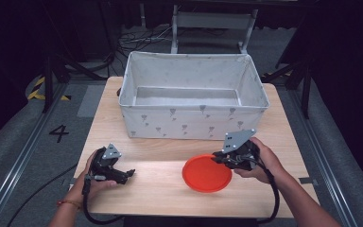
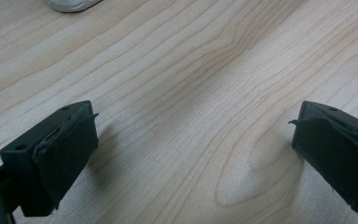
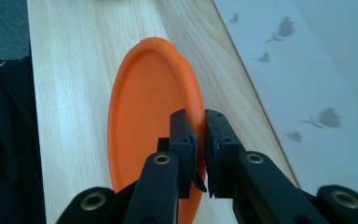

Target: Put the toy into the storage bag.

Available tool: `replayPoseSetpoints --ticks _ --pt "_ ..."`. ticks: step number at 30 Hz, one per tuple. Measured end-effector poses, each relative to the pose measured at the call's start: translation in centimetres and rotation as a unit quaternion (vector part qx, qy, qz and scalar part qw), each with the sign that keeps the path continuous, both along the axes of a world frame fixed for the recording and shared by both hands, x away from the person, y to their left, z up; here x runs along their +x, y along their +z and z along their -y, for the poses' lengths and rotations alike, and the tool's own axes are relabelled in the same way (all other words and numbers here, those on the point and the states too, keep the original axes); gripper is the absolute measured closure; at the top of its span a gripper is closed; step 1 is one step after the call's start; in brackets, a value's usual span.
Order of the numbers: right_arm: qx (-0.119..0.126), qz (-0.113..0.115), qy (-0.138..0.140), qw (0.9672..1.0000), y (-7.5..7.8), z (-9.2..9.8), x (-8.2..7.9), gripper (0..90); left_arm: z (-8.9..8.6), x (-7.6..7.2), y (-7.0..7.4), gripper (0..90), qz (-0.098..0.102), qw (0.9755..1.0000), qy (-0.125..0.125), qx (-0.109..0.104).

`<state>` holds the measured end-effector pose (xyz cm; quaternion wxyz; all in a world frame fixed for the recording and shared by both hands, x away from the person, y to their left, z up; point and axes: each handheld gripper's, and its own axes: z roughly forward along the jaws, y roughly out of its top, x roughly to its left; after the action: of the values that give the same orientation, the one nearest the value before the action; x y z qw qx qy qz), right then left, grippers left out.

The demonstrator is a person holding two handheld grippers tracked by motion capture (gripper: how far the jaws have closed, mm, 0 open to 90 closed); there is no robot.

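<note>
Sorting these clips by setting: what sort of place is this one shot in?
Probably a lab or recording studio rather than a home: a small wooden table stands between floor rails, with hazard tape, loose cables and a painted floor number around it, and dark surroundings.

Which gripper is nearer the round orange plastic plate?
Right. The right gripper is clamped on the round orange plastic plate at its rim; the left gripper rests open on the table, apart from it.

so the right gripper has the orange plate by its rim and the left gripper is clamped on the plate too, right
Not quite. The right gripper does pinch the orange plate by its rim, but the left gripper holds nothing: the left gripper view shows its jaws wide apart over bare table, and the high view shows it well left of the plate.
</note>
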<state>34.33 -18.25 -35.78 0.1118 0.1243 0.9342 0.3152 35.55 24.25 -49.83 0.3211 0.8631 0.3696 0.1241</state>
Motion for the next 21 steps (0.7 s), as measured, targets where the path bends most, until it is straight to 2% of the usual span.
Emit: replayPoseSetpoints --ticks 4,5,7,10,11,15,20,21 --pt "-0.008 0.017 -0.015 0.9997 1.8 2.0 -0.4 82.8 0.0 0.0 0.0 0.5 0.000 1.0000 0.000 0.000" --pt "-0.008 0.017 -0.015 0.9997 1.8 2.0 -0.4 82.8 0.0 0.0 0.0 0.5 0.000 1.0000 0.000 0.000" --pt "-0.017 0.025 -0.022 0.9993 2.8 3.6 -0.5 82.7 0.0 0.0 0.0 0.5 0.000 1.0000 0.000 0.000" --pt "-0.020 0.030 -0.024 0.9991 3.5 4.7 -0.7 82.7 0.0 0.0 0.0 0.5 0.002 1.0000 0.000 0.001" --pt "-0.019 0.032 -0.024 0.9990 3.7 5.1 -0.8 82.7 0.1 0.0 0.0 0.5 -0.003 1.0000 0.002 -0.003" --pt "-0.015 0.038 -0.033 0.9986 5.0 7.0 -0.9 82.7 0.0 0.0 0.0 0.5 -0.001 1.0000 0.001 -0.001" --pt "0.000 0.052 -0.043 0.9977 7.0 8.7 -1.1 82.7 0.1 0.0 0.0 0.4 0.000 1.0000 0.004 0.000" --pt "0.000 0.052 -0.043 0.9977 7.0 8.7 -1.1 82.7 0.1 -0.1 0.0 0.4 -0.001 1.0000 0.005 0.000"
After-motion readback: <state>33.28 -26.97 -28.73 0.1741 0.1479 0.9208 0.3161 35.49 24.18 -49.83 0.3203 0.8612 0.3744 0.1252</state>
